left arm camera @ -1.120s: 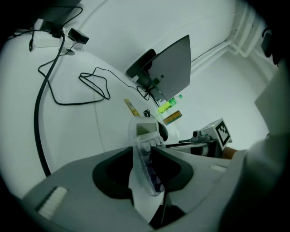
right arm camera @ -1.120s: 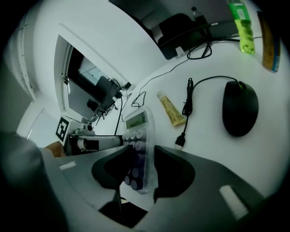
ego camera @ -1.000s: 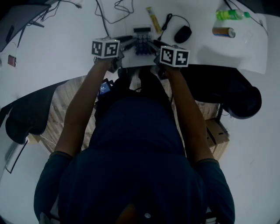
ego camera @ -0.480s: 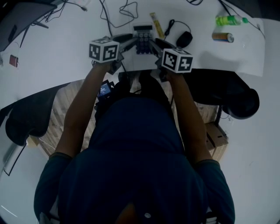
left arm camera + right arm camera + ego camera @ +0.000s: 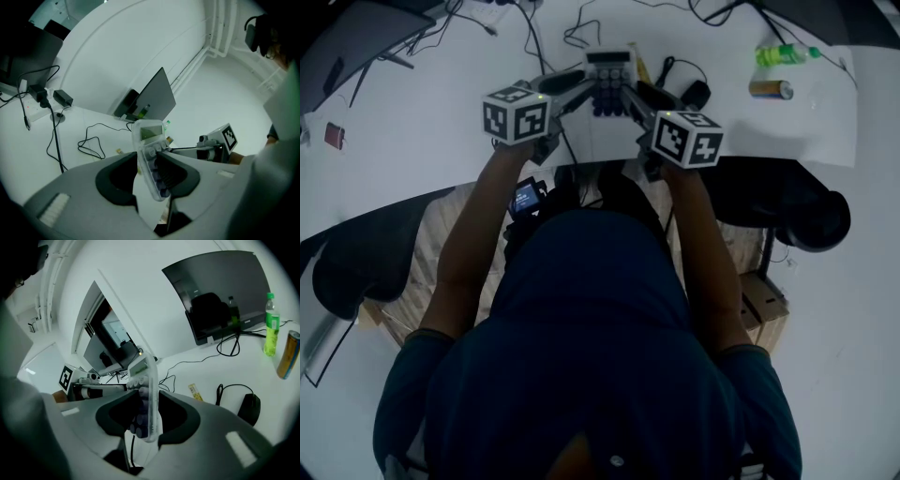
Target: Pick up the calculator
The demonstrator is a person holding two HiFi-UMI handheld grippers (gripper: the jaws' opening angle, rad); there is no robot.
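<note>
A white calculator (image 5: pixel 607 80) with dark keys hangs in the air above the white desk (image 5: pixel 441 122), held from both sides. My left gripper (image 5: pixel 589 90) is shut on its left edge and my right gripper (image 5: pixel 628 94) is shut on its right edge. In the left gripper view the calculator (image 5: pixel 151 159) stands tilted between the jaws of the left gripper (image 5: pixel 152 173), display uppermost. In the right gripper view the calculator (image 5: pixel 146 394) shows edge-on inside the right gripper (image 5: pixel 143 416), keys facing left. Each gripper's marker cube shows in the other's view.
A black mouse (image 5: pixel 697 93), a yellow packet (image 5: pixel 637 62), a green bottle (image 5: pixel 785 54) and a can (image 5: pixel 770 89) lie on the desk to the right. Cables (image 5: pixel 572 23) run across the back. A dark chair (image 5: pixel 356 262) stands left, a black stool (image 5: pixel 814 220) right.
Both grippers have risen together with the calculator between them, lifting it off the desk; the marker cubes look larger and the wrists have rolled a little.
</note>
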